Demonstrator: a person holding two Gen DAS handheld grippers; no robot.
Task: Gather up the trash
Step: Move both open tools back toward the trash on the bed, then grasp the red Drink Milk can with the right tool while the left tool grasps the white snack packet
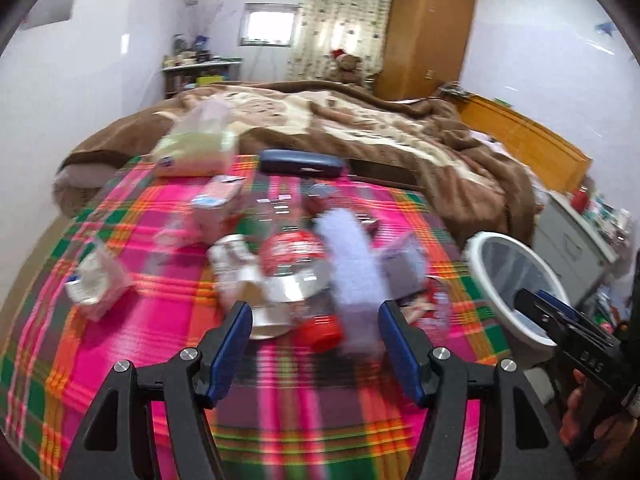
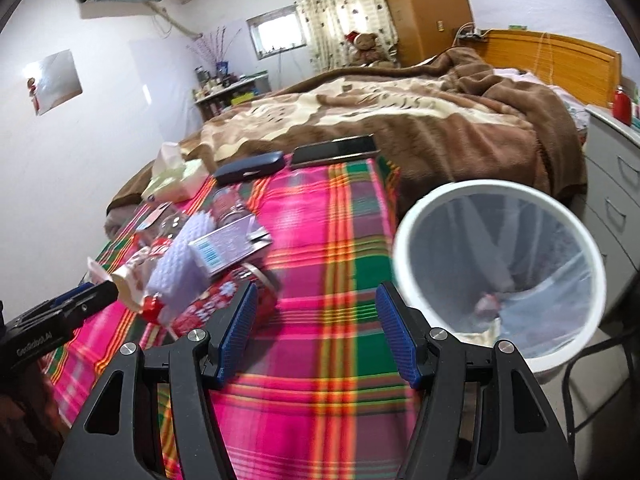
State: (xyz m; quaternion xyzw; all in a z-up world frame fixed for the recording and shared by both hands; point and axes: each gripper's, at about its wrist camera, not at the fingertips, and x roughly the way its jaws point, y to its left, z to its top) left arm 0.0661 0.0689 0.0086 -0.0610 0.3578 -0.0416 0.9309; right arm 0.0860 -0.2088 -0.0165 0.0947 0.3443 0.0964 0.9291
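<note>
Left wrist view looks down over a heap of trash on the pink plaid blanket [image 1: 132, 240], and the white bin [image 1: 516, 280] is the landmark to steer by. Left of the bin, well apart from it, lies the clutter: a clear plastic bottle [image 1: 292, 256] with a red label and a red cap, a lilac sponge-like pad [image 1: 352, 256] across it, a crumpled clear wrapper [image 1: 96, 280] farthest from the bin, and a red printed packet [image 2: 216, 300] on the side of the heap nearest the bin. The left gripper [image 1: 316, 320] hangs over the bottle's cap end with its blue pads spread and nothing pinched — the picture is blurred, so contact cannot be told. The right gripper [image 2: 316, 312] is just left of the bin's rim, jaws spread over bare blanket, holding nothing. The bin is lined with a thin bag and already has some scraps at the bottom. Risks from here, as I judge them: the bottle is round and slick, and a grab near the cap could squirt it sideways into the pile; the pad resting on it may slide off. Beyond the heap from the bin sit a dark case [image 2: 250, 168] and a phone [image 2: 334, 150] — not trash, and a hasty sweep could catch them.
</note>
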